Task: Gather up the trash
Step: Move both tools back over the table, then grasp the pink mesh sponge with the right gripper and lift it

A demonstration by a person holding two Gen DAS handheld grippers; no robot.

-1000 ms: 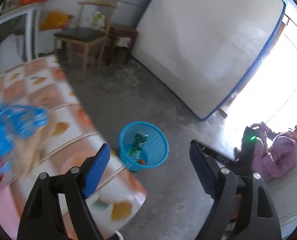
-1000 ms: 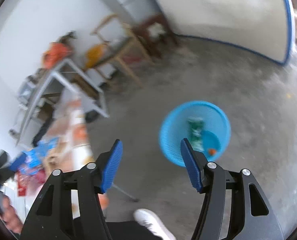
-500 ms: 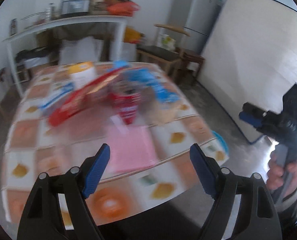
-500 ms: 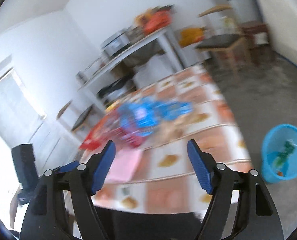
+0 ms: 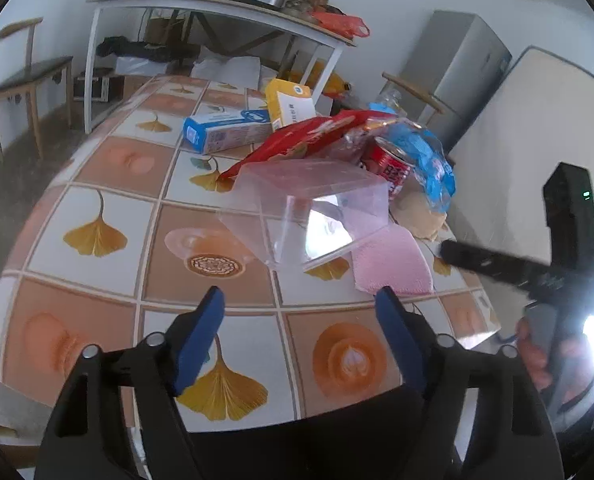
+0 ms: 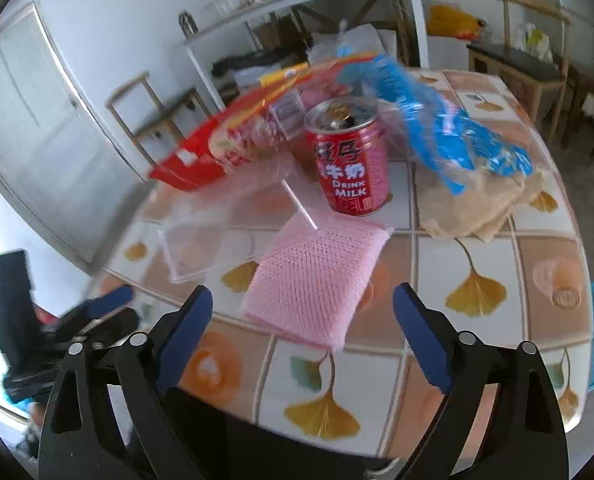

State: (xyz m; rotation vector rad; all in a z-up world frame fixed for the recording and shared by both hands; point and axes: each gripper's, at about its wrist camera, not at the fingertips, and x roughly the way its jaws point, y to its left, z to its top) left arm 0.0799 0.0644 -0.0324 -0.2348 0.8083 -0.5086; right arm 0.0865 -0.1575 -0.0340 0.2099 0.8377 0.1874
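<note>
Clear plastic box (image 5: 309, 208) lies tipped and empty beside opened milk can (image 6: 351, 162); both claws gape, grasping nothing.

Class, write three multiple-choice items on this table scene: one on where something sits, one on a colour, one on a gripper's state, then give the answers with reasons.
1. Where does the pink cloth lie?
A. in front of the red can
B. inside the basket
C. on a chair

2. What colour is the crumpled wrapper beside the can?
A. green
B. blue
C. black

3. What is the right gripper holding?
A. the can
B. the cloth
C. nothing

Answers: 1 A, the cloth lies on the table nearer the camera than the can. 2 B, it is blue and clear. 3 C, its jaws stand apart with nothing between them.
</note>
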